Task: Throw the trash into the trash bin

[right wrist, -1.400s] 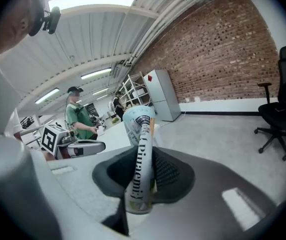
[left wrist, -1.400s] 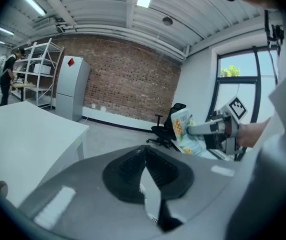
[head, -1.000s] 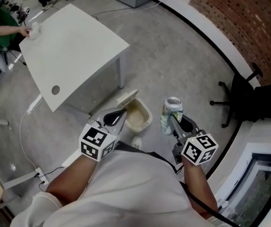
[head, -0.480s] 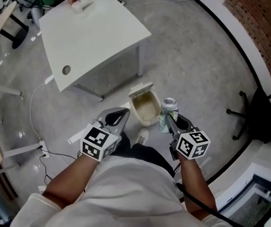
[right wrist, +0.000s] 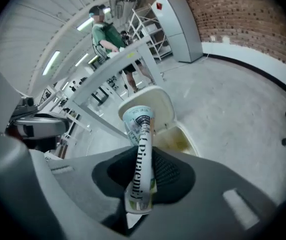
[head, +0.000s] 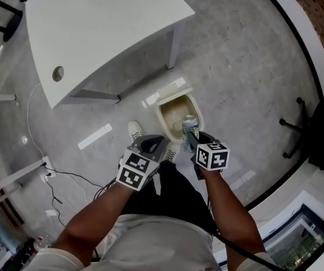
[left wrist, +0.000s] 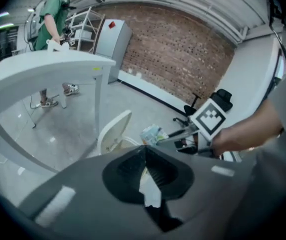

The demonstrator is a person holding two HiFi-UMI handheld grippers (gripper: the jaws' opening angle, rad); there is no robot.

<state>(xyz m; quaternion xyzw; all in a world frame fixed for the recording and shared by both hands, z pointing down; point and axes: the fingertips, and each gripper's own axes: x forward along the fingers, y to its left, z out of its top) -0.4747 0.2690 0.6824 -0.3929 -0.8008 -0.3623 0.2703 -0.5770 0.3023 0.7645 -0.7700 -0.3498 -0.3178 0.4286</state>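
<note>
We hold the flattened can [right wrist: 139,169] clamped between the jaws of the right tongs [head: 191,144], most of its length jutting beyond the tips, while the left tongs [head: 150,146] alongside are closed with nothing evidently in them. Just beyond the right tips lies the open trash bin [head: 163,119], with the can over its near rim; released here, it may strike that rim and drop to the floor [head: 246,66]. Farther on, the raised lid [head: 167,92] could deflect a forward toss
</note>
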